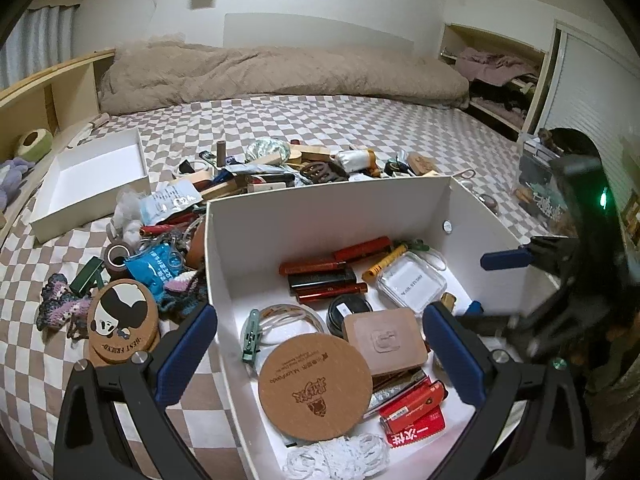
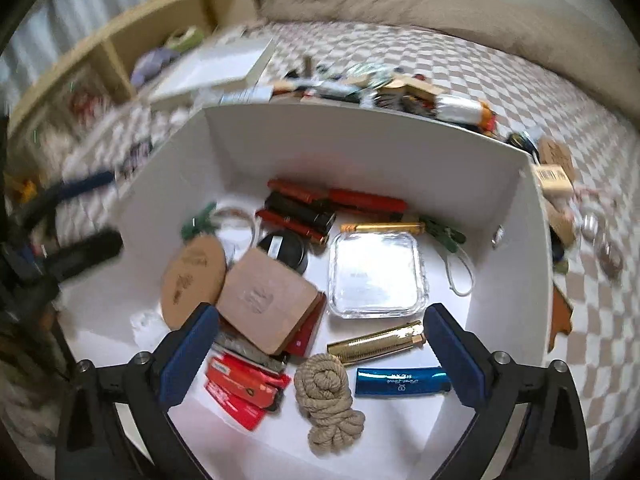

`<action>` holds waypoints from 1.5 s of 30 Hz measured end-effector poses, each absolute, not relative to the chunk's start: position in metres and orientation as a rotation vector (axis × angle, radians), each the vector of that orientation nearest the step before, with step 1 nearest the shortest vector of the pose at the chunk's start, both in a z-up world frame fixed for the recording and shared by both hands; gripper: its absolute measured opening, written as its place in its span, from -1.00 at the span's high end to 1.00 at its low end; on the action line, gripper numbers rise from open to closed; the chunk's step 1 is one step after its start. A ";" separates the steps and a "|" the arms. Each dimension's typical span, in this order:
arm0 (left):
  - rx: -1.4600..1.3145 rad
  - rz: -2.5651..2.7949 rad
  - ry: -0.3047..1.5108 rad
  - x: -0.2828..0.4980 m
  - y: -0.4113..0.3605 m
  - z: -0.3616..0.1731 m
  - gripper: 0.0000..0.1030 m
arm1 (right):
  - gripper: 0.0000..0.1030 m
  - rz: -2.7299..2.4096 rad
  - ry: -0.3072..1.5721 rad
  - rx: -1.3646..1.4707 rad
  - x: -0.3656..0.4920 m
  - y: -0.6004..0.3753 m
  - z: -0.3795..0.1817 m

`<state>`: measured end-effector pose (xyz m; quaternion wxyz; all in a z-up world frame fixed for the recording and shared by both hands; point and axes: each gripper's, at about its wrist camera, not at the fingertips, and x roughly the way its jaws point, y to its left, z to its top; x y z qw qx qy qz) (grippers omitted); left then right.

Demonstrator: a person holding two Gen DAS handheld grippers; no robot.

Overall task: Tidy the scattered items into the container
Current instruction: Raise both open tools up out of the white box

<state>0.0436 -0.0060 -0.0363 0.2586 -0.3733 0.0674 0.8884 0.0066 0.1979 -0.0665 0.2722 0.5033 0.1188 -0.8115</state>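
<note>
My right gripper (image 2: 320,356) has its jaws wide apart over the box (image 2: 360,136), with nothing between the pads. Below them lie a rope coil (image 2: 326,400), a blue lighter (image 2: 402,381) and a gold lighter (image 2: 376,344), all on the box floor. I judge that an item was just put down here, so this step is a release. My left gripper (image 1: 320,360) is also open and empty; it hangs over the near left corner of the box, above a cork coaster (image 1: 314,386). The box stands on the bed (image 1: 360,120), near its front edge. Many things are not yet tidied: a pile (image 1: 280,168) behind the box and more to its left, with a panda coaster (image 1: 120,312). Next I must lift one gripper out and reach for a loose item.
</note>
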 end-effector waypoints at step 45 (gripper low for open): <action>-0.996 2.421 0.189 0.043 -0.006 -0.034 -1.00 | -0.99 -2.205 0.542 1.302 0.004 0.204 -0.051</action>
